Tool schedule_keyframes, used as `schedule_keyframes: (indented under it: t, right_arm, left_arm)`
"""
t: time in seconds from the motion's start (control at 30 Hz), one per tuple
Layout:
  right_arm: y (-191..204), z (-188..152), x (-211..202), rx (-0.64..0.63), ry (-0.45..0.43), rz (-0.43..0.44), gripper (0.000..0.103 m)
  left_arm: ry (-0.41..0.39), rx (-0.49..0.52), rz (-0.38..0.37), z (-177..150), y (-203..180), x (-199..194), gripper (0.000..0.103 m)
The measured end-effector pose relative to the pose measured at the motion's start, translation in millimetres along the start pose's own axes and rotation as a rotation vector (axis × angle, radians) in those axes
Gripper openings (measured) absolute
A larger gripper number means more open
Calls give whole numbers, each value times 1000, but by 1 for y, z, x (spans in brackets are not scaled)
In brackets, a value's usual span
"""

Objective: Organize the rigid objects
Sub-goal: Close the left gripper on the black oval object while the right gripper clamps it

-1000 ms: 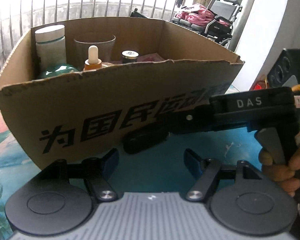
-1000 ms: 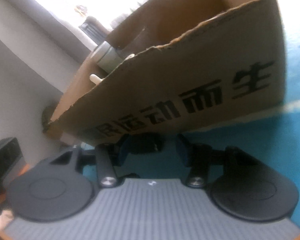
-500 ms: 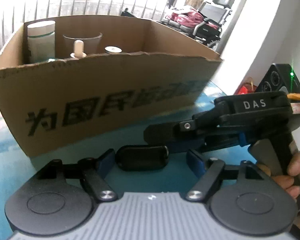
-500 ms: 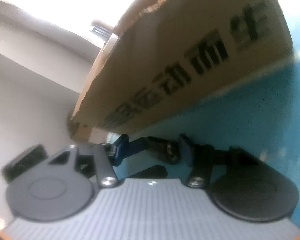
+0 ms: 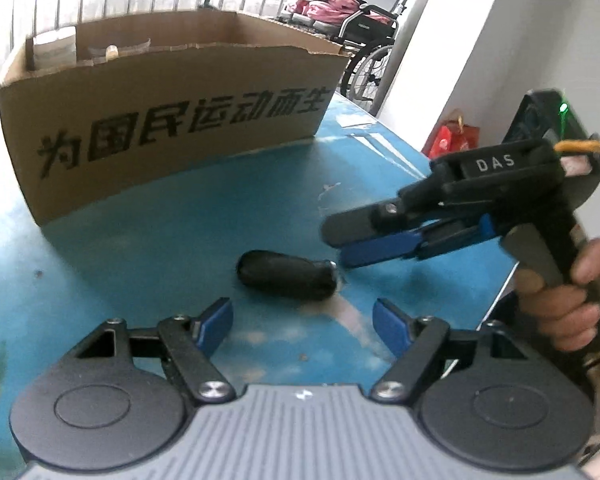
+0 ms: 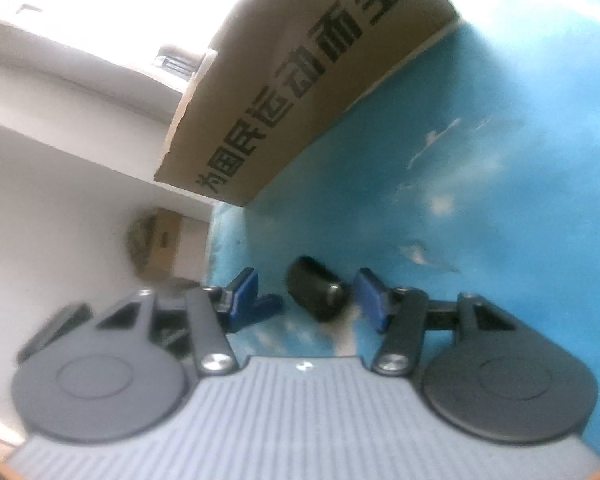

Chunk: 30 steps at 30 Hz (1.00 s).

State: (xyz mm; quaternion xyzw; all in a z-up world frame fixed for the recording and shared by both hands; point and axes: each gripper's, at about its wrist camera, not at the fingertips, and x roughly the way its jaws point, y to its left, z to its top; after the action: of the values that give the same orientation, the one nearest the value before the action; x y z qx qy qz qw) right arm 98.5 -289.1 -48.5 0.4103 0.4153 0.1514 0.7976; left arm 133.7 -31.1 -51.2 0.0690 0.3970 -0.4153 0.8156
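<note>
Item: black capsule-shaped object (image 5: 286, 275), lying on its side on the blue counter (image 5: 180, 248), in front of the cardboard box (image 5: 172, 120); apart from both tools
Box contents: several containers glimpsed above the rim; blurred, not identified
Left gripper (image 5: 302, 320): fingers spread wide, nothing held; object just ahead of the gap
Right gripper (image 6: 306, 294): fingers apart, nothing gripped; object lies between them, closer to the right finger
Step judged: pick-up of the object, grasp not yet made
Next move: fingers to be closed across the body; object then to be lifted over the box wall
</note>
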Motion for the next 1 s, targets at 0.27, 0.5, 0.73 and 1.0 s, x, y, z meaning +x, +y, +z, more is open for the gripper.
schedule_keyframes:
  t: [0.27, 0.5, 0.73, 1.0]
  right_arm:
    - [26, -8, 1, -135, -22, -144, 42]
    - [34, -9, 10, -180, 0, -155, 30]
    - [37, -22, 11, -146, 45, -131, 25]
    - [33, -20, 11, -132, 32, -152, 17]
  left_arm:
    - [24, 37, 38, 12, -3, 16, 60]
    - [37, -84, -40, 9, 3, 12, 49]
    - [48, -145, -56, 10, 13, 9, 42]
    - [62, -164, -78, 15, 21, 14, 42]
